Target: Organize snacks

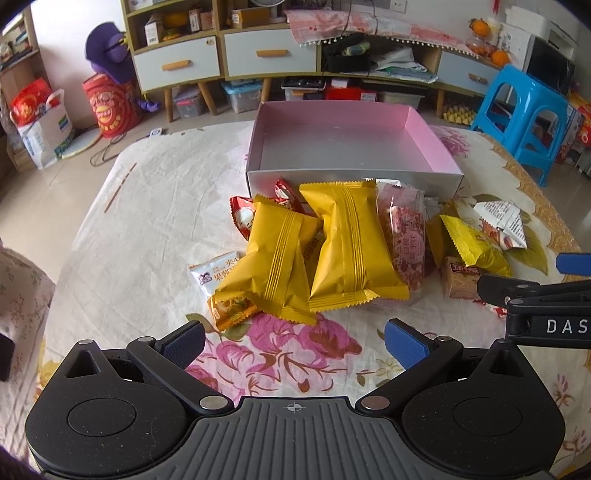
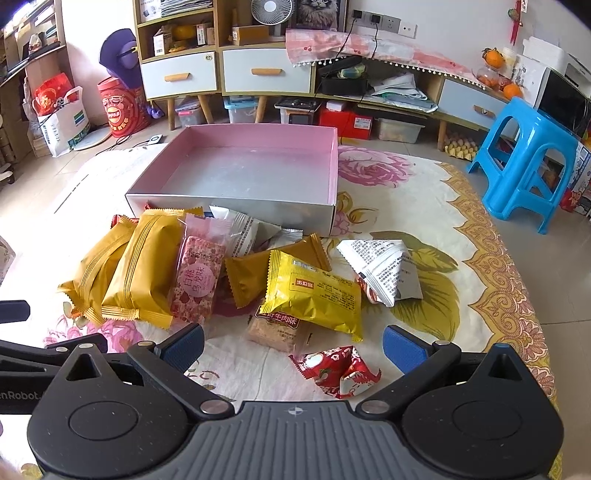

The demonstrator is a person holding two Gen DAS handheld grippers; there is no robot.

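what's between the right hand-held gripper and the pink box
In the right wrist view, the right hand-held gripper faces a red packet, a brown biscuit pack, a yellow packet and others before the empty pink box.

This is a lived-in home living room: a floral cloth (image 2: 424,206) covers the table, a low cabinet with white drawers (image 2: 266,74) lines the wall, a blue plastic stool (image 2: 524,162) stands on the tiled floor, and oranges (image 2: 511,90), a desk fan (image 2: 271,11) and storage bins (image 2: 240,109) crowd the shelves.
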